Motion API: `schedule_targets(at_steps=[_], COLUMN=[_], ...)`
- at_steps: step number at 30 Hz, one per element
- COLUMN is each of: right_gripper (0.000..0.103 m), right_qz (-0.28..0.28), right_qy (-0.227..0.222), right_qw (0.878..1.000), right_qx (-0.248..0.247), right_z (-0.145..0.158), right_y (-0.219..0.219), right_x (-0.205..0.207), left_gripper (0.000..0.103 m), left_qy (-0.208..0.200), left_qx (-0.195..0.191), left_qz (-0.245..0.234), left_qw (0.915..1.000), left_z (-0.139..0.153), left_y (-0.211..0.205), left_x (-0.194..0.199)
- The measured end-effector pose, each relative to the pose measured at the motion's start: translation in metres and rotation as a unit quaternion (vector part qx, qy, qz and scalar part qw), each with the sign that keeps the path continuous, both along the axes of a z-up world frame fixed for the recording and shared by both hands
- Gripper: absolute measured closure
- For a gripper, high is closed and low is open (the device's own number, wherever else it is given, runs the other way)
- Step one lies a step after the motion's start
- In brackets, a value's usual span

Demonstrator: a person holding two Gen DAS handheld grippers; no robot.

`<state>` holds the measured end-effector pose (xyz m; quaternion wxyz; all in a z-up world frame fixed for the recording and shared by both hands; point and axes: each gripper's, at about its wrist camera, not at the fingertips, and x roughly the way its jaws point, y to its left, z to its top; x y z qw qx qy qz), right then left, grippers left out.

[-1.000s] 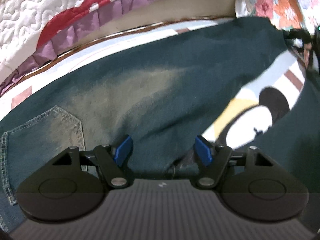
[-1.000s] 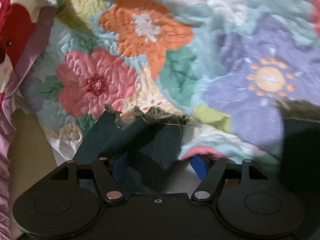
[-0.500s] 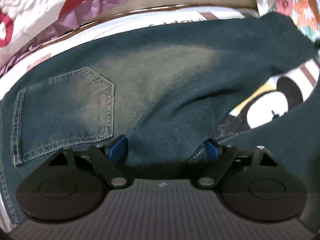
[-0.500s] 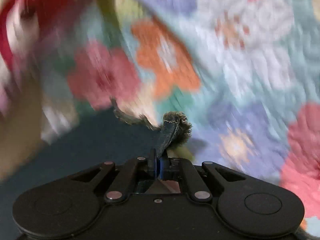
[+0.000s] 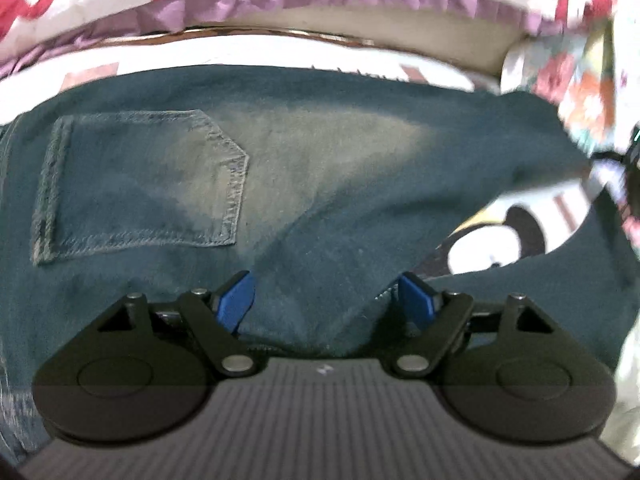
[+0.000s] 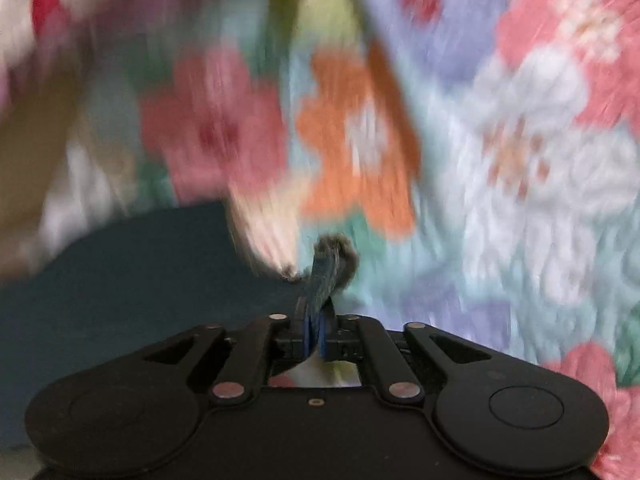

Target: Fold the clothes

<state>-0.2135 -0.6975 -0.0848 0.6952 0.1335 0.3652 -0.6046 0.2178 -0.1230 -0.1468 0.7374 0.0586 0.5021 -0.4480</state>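
Observation:
Dark blue jeans [image 5: 320, 160] lie spread on the bed, back pocket [image 5: 140, 188] at the left. My left gripper [image 5: 326, 300] hovers low over the crotch area with its blue pads [image 5: 236, 300] wide apart. Its jaws are closing slightly, and denim lies under and between them without being pressed. In the right wrist view my right gripper [image 6: 316, 332] pinches the frayed hem [image 6: 332, 256] of a jeans leg, which sticks up from between the pads. Its jaws are opening, though the pads still press the cloth. The rest of that leg [image 6: 140, 280] trails away to the left.
A panda-print sheet [image 5: 480, 248] shows between the two legs. A white quilt with red shapes and a purple ruffle [image 5: 280, 0] runs along the far side. A floral quilt [image 6: 520, 160] fills the blurred right wrist view and the right of the left wrist view [image 5: 572, 80].
The left gripper slid along the jeans, bringing the back pocket into view, and its jaws widened. The right gripper shut on the frayed hem, rolled and lifted it off the floral quilt.

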Motion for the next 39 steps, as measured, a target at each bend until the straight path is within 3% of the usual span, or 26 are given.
schedule_targets(at_steps=[4,7,9,12,14,16,18,20,22,24,26,28,32,34,35,37,39], right_gripper=[0.082,0.070,0.054,0.051,0.051,0.051,0.052,0.051,0.052,0.053,0.051,0.052,0.052,0.052,0.052,0.052,0.052], right_qz=[-0.050,-0.015,0.036,0.118,0.180,0.239,0.310,0.377,0.415,0.434,0.429,0.393,0.355,0.356,0.371,0.416,0.466], right_qy=[-0.016,-0.004,-0.047,-0.108,-0.126,-0.123,-0.119,-0.115,-0.097,-0.048,-0.049,-0.074,-0.049,-0.025,-0.028,-0.037,-0.017], right_qw=[0.999,0.999,0.997,0.987,0.975,0.962,0.941,0.914,0.897,0.892,0.895,0.907,0.925,0.927,0.921,0.903,0.879], right_qx=[-0.006,-0.044,-0.044,-0.011,0.017,0.043,0.070,0.097,0.115,0.120,0.116,0.135,0.126,0.115,0.111,0.103,0.100], right_z=[0.000,0.013,0.026,0.031,0.026,0.018,0.010,0.001,-0.013,-0.031,-0.040,-0.040,-0.036,-0.032,-0.029,-0.027,-0.032], right_y=[0.010,0.028,0.049,0.085,0.105,0.128,0.152,0.178,0.196,0.206,0.204,0.191,0.191,0.206,0.218,0.240,0.268], right_x=[0.003,0.036,0.048,0.067,0.086,0.105,0.126,0.146,0.161,0.174,0.163,0.151,0.143,0.151,0.158,0.170,0.196], left_gripper=[0.025,0.026,0.029,0.031,0.033,0.047,0.080,0.086,0.092,0.093,0.093,0.093,0.089,0.082,0.071,0.069,0.069], left_qy=[-0.008,-0.026,-0.028,-0.058,-0.094,-0.130,-0.150,-0.143,-0.150,-0.157,-0.143,-0.123,-0.075,-0.067,-0.070,-0.086,-0.101], left_qx=[-0.007,-0.018,-0.031,-0.018,0.010,0.023,0.033,0.022,0.012,0.010,0.008,0.009,-0.008,-0.016,-0.018,-0.005,0.004], left_qz=[0.002,-0.028,-0.048,-0.061,-0.055,-0.050,-0.046,-0.041,-0.042,-0.046,-0.039,-0.033,0.006,0.027,0.034,0.034,0.026], left_qw=[0.9999,0.9991,0.9979,0.9963,0.9940,0.9899,0.9871,0.9886,0.9877,0.9865,0.9889,0.9918,0.9971,0.9972,0.9968,0.9957,0.9945], left_z=[0.006,0.007,0.005,0.000,-0.003,-0.006,-0.010,-0.007,-0.002,0.001,-0.002,-0.007,0.001,0.007,0.010,0.010,0.012], left_y=[0.014,0.006,-0.004,-0.026,-0.041,-0.051,-0.054,-0.048,-0.038,-0.031,-0.026,-0.023,-0.007,0.005,0.010,0.013,0.012], left_x=[-0.004,-0.017,-0.025,-0.036,-0.040,-0.042,-0.038,-0.033,-0.035,-0.037,-0.035,-0.031,-0.016,-0.010,-0.008,-0.012,-0.018])
